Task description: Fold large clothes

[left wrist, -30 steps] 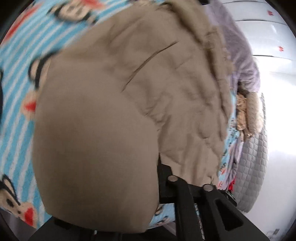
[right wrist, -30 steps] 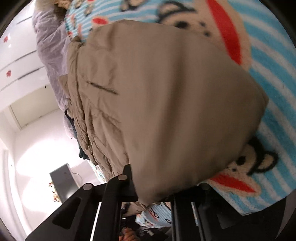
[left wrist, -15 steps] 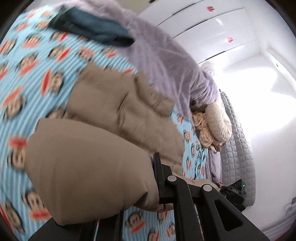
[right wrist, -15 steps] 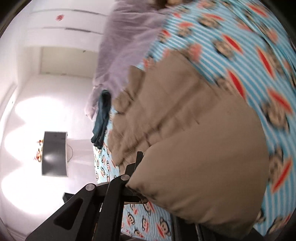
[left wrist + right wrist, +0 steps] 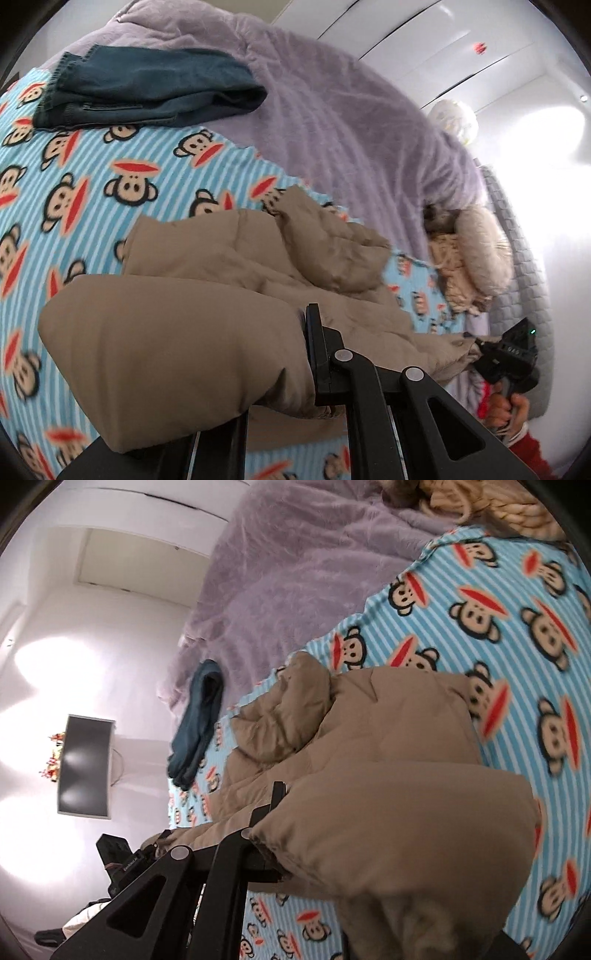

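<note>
A tan padded jacket [image 5: 258,266] lies on the monkey-print sheet [image 5: 74,184], with its near edge lifted off the bed. My left gripper [image 5: 280,369] is shut on that edge, and the cloth bulges over its left finger and hides it. In the right wrist view the same jacket [image 5: 388,738] hangs from my right gripper [image 5: 314,849], which is shut on the other end of the edge. The right gripper [image 5: 480,345] also shows in the left wrist view, pinching a jacket corner, with a hand [image 5: 506,406] on its grip. The left gripper [image 5: 159,843] shows at lower left in the right wrist view.
Folded dark blue jeans [image 5: 147,92] lie at the far side of the bed, partly on a lavender blanket [image 5: 351,129]. Cream plush cushions [image 5: 476,251] rest against a grey quilted headboard [image 5: 524,258]. A dark screen [image 5: 85,768] stands by the white wall.
Both grippers have risen and drawn back from the bed, carrying the jacket's edge up. The views went from close cloth to the whole bed. Both wrists rolled.
</note>
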{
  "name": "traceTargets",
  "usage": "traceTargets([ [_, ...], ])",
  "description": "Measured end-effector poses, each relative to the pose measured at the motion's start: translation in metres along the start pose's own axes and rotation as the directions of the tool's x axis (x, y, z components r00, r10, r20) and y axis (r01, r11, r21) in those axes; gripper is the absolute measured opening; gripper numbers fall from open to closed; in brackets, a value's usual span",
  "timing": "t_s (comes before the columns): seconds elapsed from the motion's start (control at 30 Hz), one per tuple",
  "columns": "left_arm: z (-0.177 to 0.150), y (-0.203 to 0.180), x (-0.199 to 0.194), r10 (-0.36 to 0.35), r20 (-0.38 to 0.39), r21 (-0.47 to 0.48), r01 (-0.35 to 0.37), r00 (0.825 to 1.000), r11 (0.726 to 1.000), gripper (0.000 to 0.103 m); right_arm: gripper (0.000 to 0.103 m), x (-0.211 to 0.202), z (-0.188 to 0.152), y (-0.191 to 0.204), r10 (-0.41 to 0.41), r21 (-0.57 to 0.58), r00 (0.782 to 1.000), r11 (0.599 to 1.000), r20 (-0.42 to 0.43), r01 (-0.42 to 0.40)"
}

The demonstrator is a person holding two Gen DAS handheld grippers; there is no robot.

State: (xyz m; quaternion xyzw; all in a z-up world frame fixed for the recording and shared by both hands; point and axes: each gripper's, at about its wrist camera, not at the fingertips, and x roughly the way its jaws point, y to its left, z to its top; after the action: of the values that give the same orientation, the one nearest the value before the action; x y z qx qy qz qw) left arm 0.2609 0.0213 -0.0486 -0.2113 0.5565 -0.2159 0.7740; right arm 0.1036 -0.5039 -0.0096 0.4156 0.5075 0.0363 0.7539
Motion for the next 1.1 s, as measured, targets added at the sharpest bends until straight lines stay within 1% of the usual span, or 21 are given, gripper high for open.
traceTargets([
  [0.1,0.014,0.010,0.042,0.063,-0.023,0.022,-0.063,0.998,0.998,0.011,0.007,0.036,0.027,-0.010,-0.048,0.003,0.998,0.999,-0.033,0.048],
  [0.13,0.019,0.015,0.059,0.094,-0.027,0.031,-0.094,0.995,0.995,0.011,0.007,0.050,0.035,-0.015,-0.066,0.005,0.997,0.998,-0.040,0.066],
  [0.27,0.029,0.031,0.107,0.142,-0.045,0.045,-0.140,0.989,0.989,0.012,0.007,0.101,0.056,-0.043,-0.091,0.036,0.994,0.995,-0.053,0.093],
  [0.37,0.032,0.034,0.125,0.156,-0.032,0.058,-0.154,0.987,0.986,0.012,0.007,0.125,0.062,-0.062,-0.085,0.059,0.995,0.994,-0.053,0.088],
  [0.43,0.033,0.033,0.130,0.172,-0.027,0.071,-0.170,0.985,0.983,0.012,0.007,0.134,0.063,-0.068,-0.073,0.068,0.996,0.995,-0.049,0.076],
  [0.5,0.034,0.030,0.131,0.192,-0.025,0.085,-0.189,0.981,0.978,0.012,0.007,0.138,0.064,-0.073,-0.064,0.072,0.997,0.995,-0.046,0.067],
  [0.6,0.030,0.019,0.122,0.240,-0.012,0.128,-0.236,0.971,0.963,0.013,0.009,0.136,0.062,-0.072,-0.065,0.073,0.997,0.995,-0.041,0.068],
  [0.7,0.026,0.010,0.108,0.273,0.006,0.158,-0.271,0.962,0.950,0.014,0.017,0.127,0.061,-0.063,-0.079,0.041,0.996,0.996,-0.039,0.080],
  [0.77,0.021,0.007,0.100,0.282,0.023,0.168,-0.282,0.959,0.945,0.014,0.040,0.116,0.059,-0.055,-0.078,0.006,0.996,0.997,-0.030,0.079],
  [0.8,0.018,0.005,0.096,0.284,0.032,0.174,-0.285,0.958,0.943,0.017,0.066,0.113,0.059,-0.051,-0.070,-0.005,0.997,0.998,-0.024,0.069],
  [0.83,0.015,0.003,0.092,0.282,0.039,0.185,-0.284,0.959,0.941,0.025,0.077,0.107,0.058,-0.048,-0.053,-0.017,0.999,0.998,-0.014,0.052],
  [0.87,0.012,0.001,0.089,0.281,0.042,0.197,-0.284,0.959,0.939,0.030,0.077,0.101,0.058,-0.045,-0.045,-0.029,0.999,0.999,0.001,0.045],
  [0.9,0.011,-0.001,0.088,0.281,0.044,0.204,-0.284,0.959,0.937,0.043,0.077,0.097,0.057,-0.043,-0.043,-0.036,0.999,0.998,0.009,0.043],
  [0.93,0.008,-0.004,0.084,0.283,0.051,0.215,-0.288,0.958,0.933,0.066,0.077,0.092,0.056,-0.041,-0.036,-0.046,0.999,0.998,0.014,0.037],
  [1.0,0.004,-0.010,0.076,0.304,0.084,0.238,-0.316,0.949,0.919,0.086,0.077,0.085,0.053,-0.038,-0.036,-0.056,0.999,0.998,0.022,0.037],
  [1.07,-0.001,-0.018,0.065,0.335,0.133,0.272,-0.360,0.933,0.892,0.086,0.077,0.080,0.046,-0.036,-0.047,-0.069,0.999,0.996,0.021,0.049],
  [1.1,-0.002,-0.020,0.060,0.345,0.152,0.277,-0.375,0.926,0.885,0.086,0.074,0.077,0.043,-0.036,-0.052,-0.073,0.998,0.996,0.021,0.053],
])
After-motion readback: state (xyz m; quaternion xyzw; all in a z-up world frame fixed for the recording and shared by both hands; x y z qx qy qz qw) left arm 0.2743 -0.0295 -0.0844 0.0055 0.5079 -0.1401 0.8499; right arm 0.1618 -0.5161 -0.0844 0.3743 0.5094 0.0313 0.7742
